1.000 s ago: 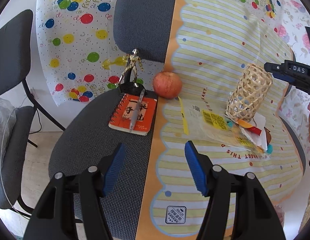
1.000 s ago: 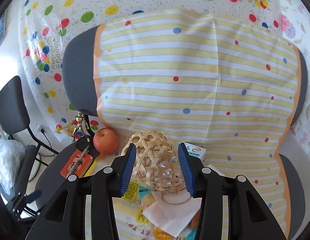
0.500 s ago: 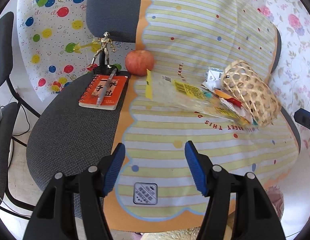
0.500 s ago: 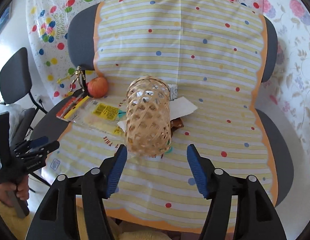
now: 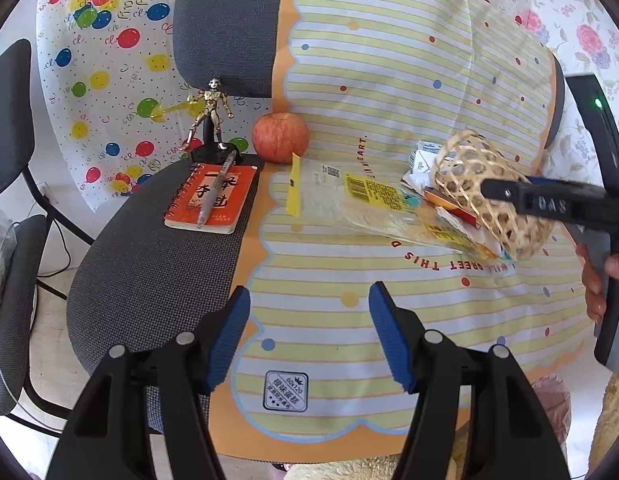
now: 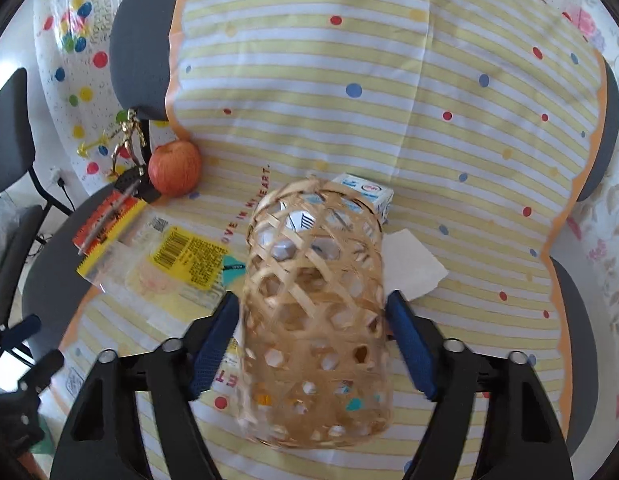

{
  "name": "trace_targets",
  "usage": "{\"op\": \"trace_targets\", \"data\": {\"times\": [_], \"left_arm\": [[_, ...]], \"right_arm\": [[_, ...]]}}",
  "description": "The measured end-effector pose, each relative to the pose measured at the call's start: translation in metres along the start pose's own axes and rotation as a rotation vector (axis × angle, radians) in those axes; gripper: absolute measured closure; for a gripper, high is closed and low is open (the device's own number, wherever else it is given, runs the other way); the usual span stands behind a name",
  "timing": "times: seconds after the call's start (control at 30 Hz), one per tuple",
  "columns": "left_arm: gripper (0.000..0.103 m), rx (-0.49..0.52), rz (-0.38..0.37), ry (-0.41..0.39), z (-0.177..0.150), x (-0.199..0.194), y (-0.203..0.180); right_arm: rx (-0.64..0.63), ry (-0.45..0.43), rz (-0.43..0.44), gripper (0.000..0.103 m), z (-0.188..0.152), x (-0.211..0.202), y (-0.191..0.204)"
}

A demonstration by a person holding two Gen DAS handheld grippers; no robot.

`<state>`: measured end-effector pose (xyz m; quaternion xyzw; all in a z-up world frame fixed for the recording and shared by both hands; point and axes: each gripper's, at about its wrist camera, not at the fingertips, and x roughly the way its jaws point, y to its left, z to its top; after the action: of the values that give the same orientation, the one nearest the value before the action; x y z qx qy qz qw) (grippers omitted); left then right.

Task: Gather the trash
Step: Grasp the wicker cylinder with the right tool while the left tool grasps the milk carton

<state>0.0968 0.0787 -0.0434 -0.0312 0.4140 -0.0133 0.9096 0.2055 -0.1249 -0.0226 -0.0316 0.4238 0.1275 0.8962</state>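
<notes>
A woven bamboo basket [image 6: 315, 320] lies on its side on the striped cloth, over a pile of trash. My right gripper [image 6: 313, 340] is open with its fingers on either side of the basket, close to its walls. The basket also shows in the left wrist view [image 5: 489, 196]. A clear plastic bag with a yellow label [image 5: 361, 200] lies flat left of the basket, also in the right wrist view [image 6: 181, 264]. White paper [image 6: 411, 266], a small carton [image 6: 367, 194] and wrappers [image 5: 449, 208] lie around the basket. My left gripper [image 5: 309, 336] is open and empty, above the cloth's front part.
A red apple [image 5: 280, 137], a gold figurine [image 5: 211, 116] and an orange notebook with a pen [image 5: 211, 196] sit at the back left on the grey chair seat [image 5: 141, 264]. A second grey chair [image 5: 13, 200] stands at the far left.
The right gripper let go of the basket, drew back, then came forward so its open fingers flank the basket. The basket went from held upright to lying on its side. The left gripper shifted view slightly.
</notes>
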Motion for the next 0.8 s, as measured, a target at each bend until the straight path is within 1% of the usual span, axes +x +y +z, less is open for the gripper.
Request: {"op": "trace_targets", "data": {"times": [0.07,0.13,0.2,0.27,0.37,0.4,0.43,0.5,0.57,0.6,0.63,0.67,0.8], "left_arm": [[0.043,-0.008,0.001,0.005,0.001,0.001,0.002],[0.043,0.002,-0.003,0.011,0.001,0.002,0.000],[0.043,0.015,-0.026,0.016,0.003,0.004,-0.005],[0.043,0.037,-0.036,0.005,0.009,0.004,-0.015],[0.041,0.068,-0.064,-0.013,0.018,0.007,-0.033],[0.035,0.086,-0.080,-0.017,0.021,0.010,-0.042],[0.032,0.105,-0.088,-0.015,0.025,0.014,-0.051],[0.031,0.146,-0.102,-0.021,0.033,0.022,-0.069],[0.019,0.190,-0.145,-0.028,0.044,0.033,-0.090],[0.009,0.210,-0.166,-0.023,0.052,0.042,-0.102],[0.006,0.220,-0.168,-0.023,0.058,0.049,-0.110],[0.007,0.226,-0.160,-0.021,0.065,0.057,-0.118],[0.007,0.213,-0.170,0.032,0.090,0.094,-0.141]], "right_arm": [[0.012,-0.054,-0.010,0.034,-0.009,-0.016,-0.003],[0.052,-0.129,0.009,0.035,-0.020,-0.044,-0.014],[0.100,-0.195,0.023,0.035,-0.028,-0.075,-0.030],[0.121,-0.258,-0.006,0.035,-0.039,-0.105,-0.044],[0.164,-0.303,-0.040,0.034,-0.057,-0.130,-0.065],[0.186,-0.309,-0.045,0.034,-0.063,-0.134,-0.071],[0.206,-0.317,-0.059,0.034,-0.070,-0.137,-0.077],[0.220,-0.336,-0.085,0.034,-0.082,-0.140,-0.083],[0.236,-0.360,-0.106,0.034,-0.091,-0.142,-0.090],[0.251,-0.366,-0.100,0.034,-0.094,-0.141,-0.095],[0.264,-0.371,-0.090,0.034,-0.096,-0.141,-0.099],[0.276,-0.372,-0.075,0.034,-0.097,-0.139,-0.103],[0.283,-0.359,-0.060,0.033,-0.095,-0.129,-0.116]]}}
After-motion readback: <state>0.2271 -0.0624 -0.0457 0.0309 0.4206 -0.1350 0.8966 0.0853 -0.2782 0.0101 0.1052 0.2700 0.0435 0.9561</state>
